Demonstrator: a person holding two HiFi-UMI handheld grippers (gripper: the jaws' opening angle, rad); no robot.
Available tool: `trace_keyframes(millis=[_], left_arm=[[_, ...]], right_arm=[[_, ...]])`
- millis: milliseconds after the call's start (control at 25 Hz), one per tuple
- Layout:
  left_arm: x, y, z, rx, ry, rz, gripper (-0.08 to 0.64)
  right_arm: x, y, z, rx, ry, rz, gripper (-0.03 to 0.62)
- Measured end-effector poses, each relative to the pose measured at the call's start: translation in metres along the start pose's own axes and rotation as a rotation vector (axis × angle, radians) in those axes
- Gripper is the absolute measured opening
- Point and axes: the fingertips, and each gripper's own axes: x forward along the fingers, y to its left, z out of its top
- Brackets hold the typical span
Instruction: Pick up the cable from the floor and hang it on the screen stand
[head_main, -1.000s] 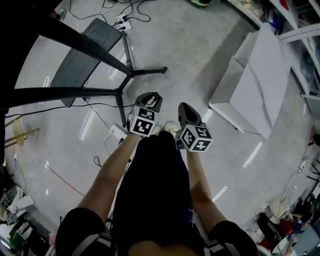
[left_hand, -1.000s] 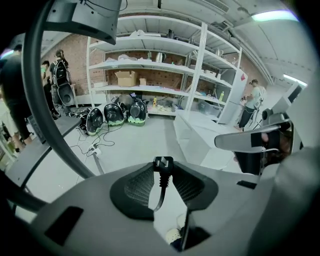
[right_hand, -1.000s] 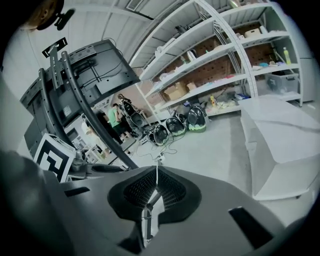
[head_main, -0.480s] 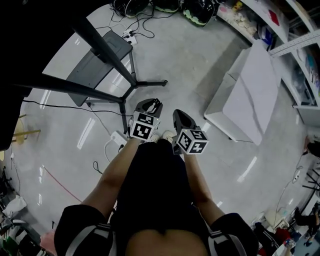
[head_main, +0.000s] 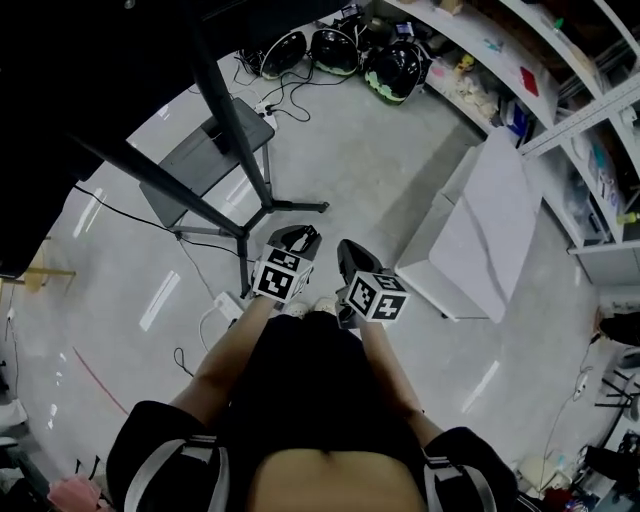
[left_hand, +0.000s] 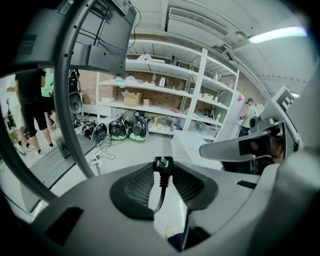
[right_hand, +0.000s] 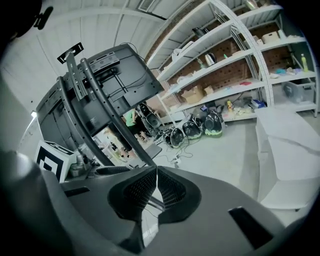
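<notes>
Both claws have come up since the earlier frames. They sit side by side in front of the torso, and the shelving (head_main: 520, 70) has come into the head view.

The left claw (head_main: 296, 238) pinches the cable (left_hand: 161, 192) at its plug (left_hand: 163, 163). Prongs sit at the pad tips and the cord drops back through the gap behind the pads. I can't trace where the trailing length runs. The right claw (head_main: 350, 252) has its pads pressed together at the tips, with nothing visible between them.

The screen stand (left_hand: 65, 100) is ahead and left of the left claw, and its upright runs up past it. The screen (left_hand: 100, 35) is above-left.

My read: this is the carry-up phase.
- Keep the pinch on the plug moulding, not the prongs.
- Lead the plug over a stand bar so the cord's weight hangs on both sides.
- Use the free right claw to gather slack off the floor (head_main: 380, 160).

Both forearms (head_main: 225, 350) reach forward from the torso. The claws point ahead and somewhat down.
</notes>
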Motion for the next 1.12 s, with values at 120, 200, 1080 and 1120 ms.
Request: trace_keyframes(millis=[120, 200, 1080, 1120], left_arm=[[-0.016, -0.005, 0.018, 0.006, -0.033, -0.003, 0.121], [-0.027, -0.006, 0.032, 0.004, -0.064, -0.001, 0.12], [-0.172, 0.068, 0.144, 0.006, -0.299, 0.218, 0.121], [-0.176, 0.072, 0.15, 0.013, -0.304, 0.228, 0.121]], right_arm=[[-0.009, 0.017, 0.015, -0.04, -0.006, 0.035, 0.025], [-0.011, 0.031, 0.027, -0.068, -0.017, 0.071, 0.025], [-0.002, 0.229, 0.152, -0.418, -0.066, 0.584, 0.025], [-0.002, 0.235, 0.156, -0.434, -0.074, 0.603, 0.025]])
